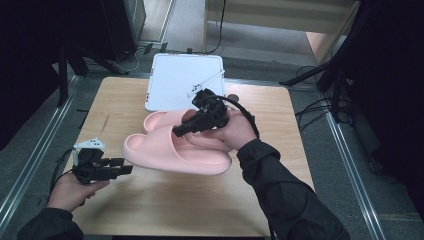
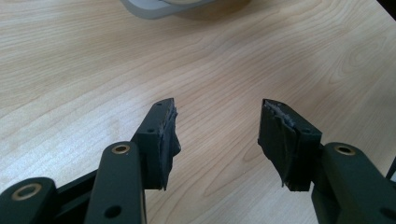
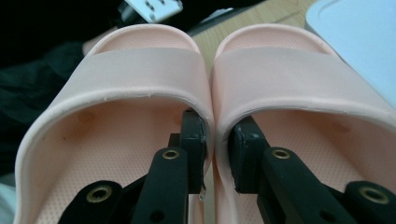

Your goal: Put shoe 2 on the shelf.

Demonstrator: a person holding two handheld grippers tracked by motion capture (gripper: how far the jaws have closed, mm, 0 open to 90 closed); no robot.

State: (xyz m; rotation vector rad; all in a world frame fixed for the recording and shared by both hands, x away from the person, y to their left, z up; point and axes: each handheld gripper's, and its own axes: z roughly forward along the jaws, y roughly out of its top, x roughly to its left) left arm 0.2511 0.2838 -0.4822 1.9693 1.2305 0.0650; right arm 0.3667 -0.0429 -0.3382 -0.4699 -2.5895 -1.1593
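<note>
Two pink slide slippers lie side by side, held up off the wooden table. My right gripper is shut on their two adjoining side walls. In the right gripper view one jaw sits inside the left slipper and the other inside the right slipper, and the right gripper squeezes the two walls together. My left gripper hovers at the table's front left, just beside the near slipper's toe. It stands open with nothing between its fingertips. A slipper edge shows at the top of that view.
A white board lies at the table's far edge, behind the slippers, and shows again as a white board to the right. Dark stands and cables surround the table on the floor.
</note>
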